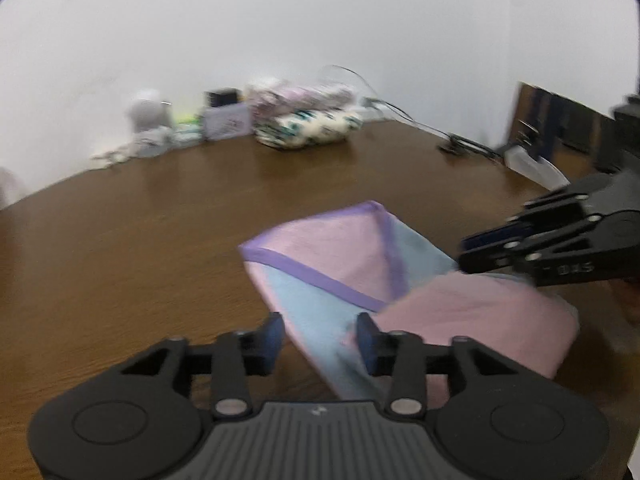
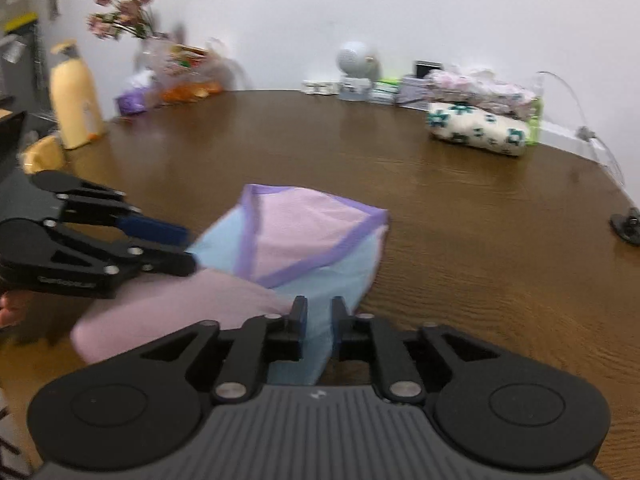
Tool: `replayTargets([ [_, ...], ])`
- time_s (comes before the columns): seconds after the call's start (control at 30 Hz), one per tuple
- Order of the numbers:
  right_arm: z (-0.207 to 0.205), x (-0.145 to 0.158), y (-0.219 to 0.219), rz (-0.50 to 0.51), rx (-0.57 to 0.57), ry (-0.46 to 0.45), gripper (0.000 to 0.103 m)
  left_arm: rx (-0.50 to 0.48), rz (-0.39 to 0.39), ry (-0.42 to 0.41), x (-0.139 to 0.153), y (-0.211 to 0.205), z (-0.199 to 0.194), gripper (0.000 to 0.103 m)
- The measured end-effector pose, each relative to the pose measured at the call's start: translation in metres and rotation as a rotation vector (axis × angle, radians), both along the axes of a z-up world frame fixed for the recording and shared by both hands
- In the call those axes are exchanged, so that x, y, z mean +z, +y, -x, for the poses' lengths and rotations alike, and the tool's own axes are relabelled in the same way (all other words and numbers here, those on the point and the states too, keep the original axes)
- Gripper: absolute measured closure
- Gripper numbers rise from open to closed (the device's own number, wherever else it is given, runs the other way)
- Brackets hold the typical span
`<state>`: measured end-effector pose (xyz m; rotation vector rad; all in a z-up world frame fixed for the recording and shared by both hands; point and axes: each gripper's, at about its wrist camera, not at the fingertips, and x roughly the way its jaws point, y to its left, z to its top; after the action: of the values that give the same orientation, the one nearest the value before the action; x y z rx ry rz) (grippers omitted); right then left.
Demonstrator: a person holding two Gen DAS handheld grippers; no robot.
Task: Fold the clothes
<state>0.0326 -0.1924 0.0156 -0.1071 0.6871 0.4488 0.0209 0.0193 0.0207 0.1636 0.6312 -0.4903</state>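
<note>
Two grippers meet over one small garment (image 1: 352, 276) on the brown wooden table (image 1: 160, 240); the cloth is pink and pale blue with purple trim, lying partly folded at the near middle of the tabletop.

From my left wrist camera, the left gripper (image 1: 320, 334) has its jaws apart, the blue tail of the garment running between its fingers (image 1: 368, 340) with a gap on either side, so I see no pinch there. The right gripper (image 1: 466, 256) comes in at about 3 o'clock, its tips at the cloth's right edge.

From my right wrist camera, the right gripper (image 2: 319, 314) has its jaws drawn close together on the blue strip of the garment (image 2: 304, 236), which passes between them and looks clamped. The left gripper (image 2: 188, 248) reaches in from 9 o'clock, jaws parted, tips at the cloth's left edge.

Toward 1 o'clock sits a rolled floral cloth (image 2: 478, 128) under a pink folded pile (image 2: 480, 88). At 10 o'clock stands a yellow bottle (image 2: 74, 96), with pink flowers (image 2: 120, 4) behind it.
</note>
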Motion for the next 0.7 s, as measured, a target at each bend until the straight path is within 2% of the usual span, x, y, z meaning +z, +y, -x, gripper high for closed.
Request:
replayTargets([
  [0.07, 0.012, 0.014, -0.010, -0.037, -0.023, -0.051, 0.083, 0.004, 0.079, -0.014, 0.014, 0.017, 0.016, 0.065],
  [0.13, 0.025, 0.029, -0.015, -0.083, -0.021, -0.080, 0.083, -0.048, 0.182, 0.005, 0.023, 0.022, 0.028, 0.066],
  [0.17, 0.031, 0.031, -0.014, -0.101, -0.012, -0.073, 0.083, -0.080, 0.206, 0.041, 0.021, 0.018, 0.031, 0.075],
  [0.23, 0.036, 0.023, -0.003, -0.121, 0.032, -0.018, 0.085, -0.112, 0.188, 0.088, 0.013, 0.004, 0.031, 0.084],
  [0.33, 0.038, 0.002, 0.017, -0.090, 0.055, 0.034, 0.087, -0.085, 0.140, 0.132, -0.007, -0.006, 0.022, 0.085],
  [0.4, 0.036, -0.012, 0.024, -0.035, 0.009, 0.017, 0.087, -0.067, 0.156, 0.131, -0.017, -0.004, 0.014, 0.085],
  [0.43, 0.037, -0.017, 0.025, -0.010, -0.014, -0.003, 0.084, -0.063, 0.161, 0.125, -0.018, -0.002, 0.011, 0.086],
  [0.47, 0.037, -0.019, 0.026, 0.006, -0.037, -0.021, 0.080, -0.048, 0.162, 0.128, -0.017, -0.002, 0.010, 0.087],
  [0.53, 0.040, -0.016, 0.027, 0.004, -0.059, -0.018, 0.080, 0.015, 0.177, 0.130, -0.010, 0.002, 0.016, 0.088],
  [0.6, 0.048, -0.007, 0.024, -0.016, -0.063, -0.039, 0.080, 0.017, 0.191, 0.084, 0.004, 0.008, 0.033, 0.086],
  [0.67, 0.061, 0.006, 0.016, -0.062, -0.043, -0.066, 0.080, 0.008, 0.192, 0.039, 0.016, 0.012, 0.050, 0.077],
  [0.7, 0.068, 0.009, 0.015, -0.077, -0.021, -0.066, 0.080, 0.001, 0.183, 0.019, 0.019, 0.013, 0.058, 0.077],
])
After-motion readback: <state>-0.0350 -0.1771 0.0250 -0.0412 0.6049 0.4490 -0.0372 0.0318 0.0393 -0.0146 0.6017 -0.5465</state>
